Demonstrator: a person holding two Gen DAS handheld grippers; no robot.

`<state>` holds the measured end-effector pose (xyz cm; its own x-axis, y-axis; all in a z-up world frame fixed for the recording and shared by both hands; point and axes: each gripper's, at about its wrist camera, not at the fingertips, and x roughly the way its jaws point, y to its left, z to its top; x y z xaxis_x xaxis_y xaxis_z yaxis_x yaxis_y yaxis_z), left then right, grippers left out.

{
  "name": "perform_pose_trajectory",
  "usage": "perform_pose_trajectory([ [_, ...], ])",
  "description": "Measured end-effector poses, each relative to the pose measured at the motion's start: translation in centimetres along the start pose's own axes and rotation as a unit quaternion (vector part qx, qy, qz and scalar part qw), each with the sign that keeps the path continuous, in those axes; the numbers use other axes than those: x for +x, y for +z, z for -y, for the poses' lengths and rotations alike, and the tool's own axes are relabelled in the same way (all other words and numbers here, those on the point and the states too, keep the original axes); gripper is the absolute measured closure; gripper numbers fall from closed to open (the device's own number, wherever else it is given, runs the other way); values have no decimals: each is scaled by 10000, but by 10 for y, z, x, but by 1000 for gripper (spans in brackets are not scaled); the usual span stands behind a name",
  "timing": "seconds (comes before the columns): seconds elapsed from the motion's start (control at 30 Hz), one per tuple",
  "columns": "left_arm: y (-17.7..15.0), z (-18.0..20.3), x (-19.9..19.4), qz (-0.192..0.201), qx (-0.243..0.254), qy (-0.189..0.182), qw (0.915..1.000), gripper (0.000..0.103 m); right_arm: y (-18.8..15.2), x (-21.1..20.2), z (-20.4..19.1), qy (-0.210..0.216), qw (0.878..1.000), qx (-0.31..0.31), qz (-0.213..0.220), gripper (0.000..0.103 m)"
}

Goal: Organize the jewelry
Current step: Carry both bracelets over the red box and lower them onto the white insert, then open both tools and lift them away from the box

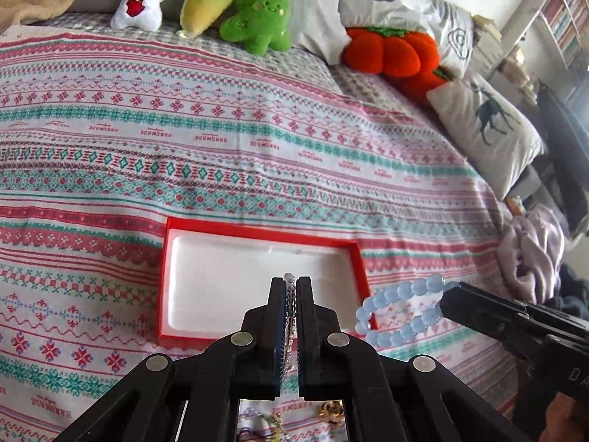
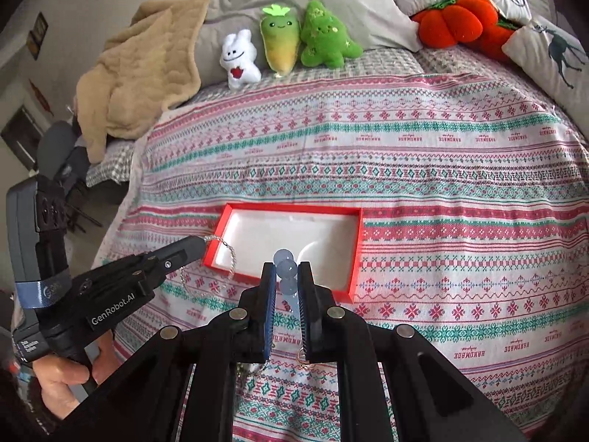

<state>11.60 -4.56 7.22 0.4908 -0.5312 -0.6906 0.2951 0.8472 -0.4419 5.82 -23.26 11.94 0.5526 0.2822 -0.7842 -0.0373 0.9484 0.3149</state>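
A red box (image 1: 362,265) with a white lining lies open on the patterned bedspread; it also shows in the right wrist view (image 2: 359,254). My left gripper (image 1: 291,287) is shut on a silver chain bracelet (image 1: 289,305), held above the box's near edge. From the right wrist view the left gripper (image 2: 200,245) holds the silver bracelet (image 2: 230,258) dangling over the box's left corner. My right gripper (image 2: 287,272) is shut on a pale blue bead bracelet (image 2: 286,269). The blue bead bracelet (image 1: 399,309) hangs from the right gripper (image 1: 447,296) just right of the box.
More jewelry lies on the bedspread under the grippers: a gold piece (image 1: 331,410), thin cords (image 1: 263,425) and a ring (image 2: 303,359). Plush toys (image 2: 281,42), an orange pumpkin cushion (image 1: 392,53) and pillows (image 1: 486,125) line the far and right sides of the bed.
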Motion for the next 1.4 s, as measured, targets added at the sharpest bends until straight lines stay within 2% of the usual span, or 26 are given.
perform_pose_trajectory([
  [0.1,7,-2,14,-18,-190,-231,9995,103,8,2,5,-95,9999,59,106,91],
  [0.23,9,-12,36,-107,-405,-234,9988,103,13,13,13,-246,9995,166,119,91],
  [0.37,5,-26,51,-213,-530,88,9983,103,17,24,16,-301,9993,214,104,91],
  [0.47,2,-32,56,-295,-447,393,9978,103,19,33,11,-241,9995,180,78,91],
  [0.57,0,-33,60,-325,-283,778,9960,103,19,44,0,-46,9999,110,-6,91],
  [0.67,-1,-35,62,-333,-175,1005,9942,103,18,57,-11,107,9999,27,-123,91],
  [0.9,-1,-32,66,-275,180,1430,9892,103,13,84,4,-513,9981,-50,-342,91],
  [1.13,0,-25,71,-248,446,1560,9864,102,13,92,22,-594,9974,31,-403,91],
  [1.2,1,-21,71,-293,536,1691,9837,95,13,92,23,-540,9977,45,-412,90],
  [1.33,0,-13,63,-271,647,1733,9824,66,15,84,23,-447,9980,78,-449,88],
  [1.4,-2,-9,58,-284,739,1797,9805,65,15,77,22,-482,9980,-10,-415,79],
])
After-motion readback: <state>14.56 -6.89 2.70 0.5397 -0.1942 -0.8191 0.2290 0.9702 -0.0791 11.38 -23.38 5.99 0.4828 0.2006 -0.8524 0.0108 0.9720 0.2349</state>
